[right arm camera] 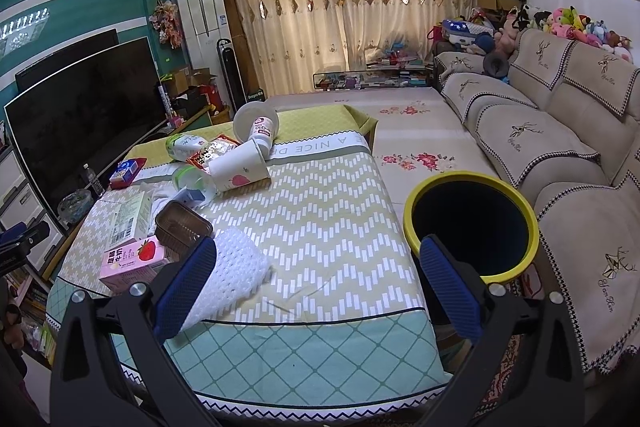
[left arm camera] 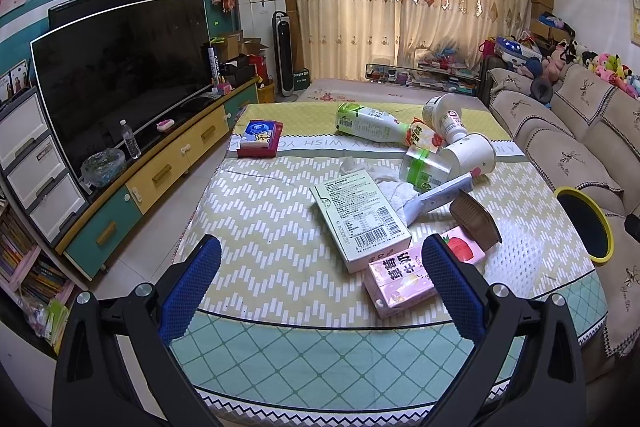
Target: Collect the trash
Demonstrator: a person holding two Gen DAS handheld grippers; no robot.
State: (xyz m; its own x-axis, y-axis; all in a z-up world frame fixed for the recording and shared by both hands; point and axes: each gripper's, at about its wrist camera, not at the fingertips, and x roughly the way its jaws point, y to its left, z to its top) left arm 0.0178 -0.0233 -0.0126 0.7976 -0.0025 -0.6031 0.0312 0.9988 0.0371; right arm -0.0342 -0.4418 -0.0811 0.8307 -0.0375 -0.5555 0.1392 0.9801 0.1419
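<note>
- Left gripper (left arm camera: 320,291): occupies the lower part of the left wrist view. Jaws stand wide apart, nothing between them.
- Left gripper fingers: blue textured pads (left arm camera: 192,291) on black arms, angled inward toward the tips. One pad lies lower left of centre, the other lower right.
- Left gripper body: black frame with silver bolts along the bottom edge of the frame.
- Right gripper (right arm camera: 318,289): occupies the lower part of the right wrist view. Jaws equally wide apart, gripping nothing.
- Right gripper fingers: blue textured pads (right arm camera: 450,291) on black arms, one lower left, one lower right.
- A black clamp-like part, probably the left gripper, shows at the left edge of the right wrist view.
</note>
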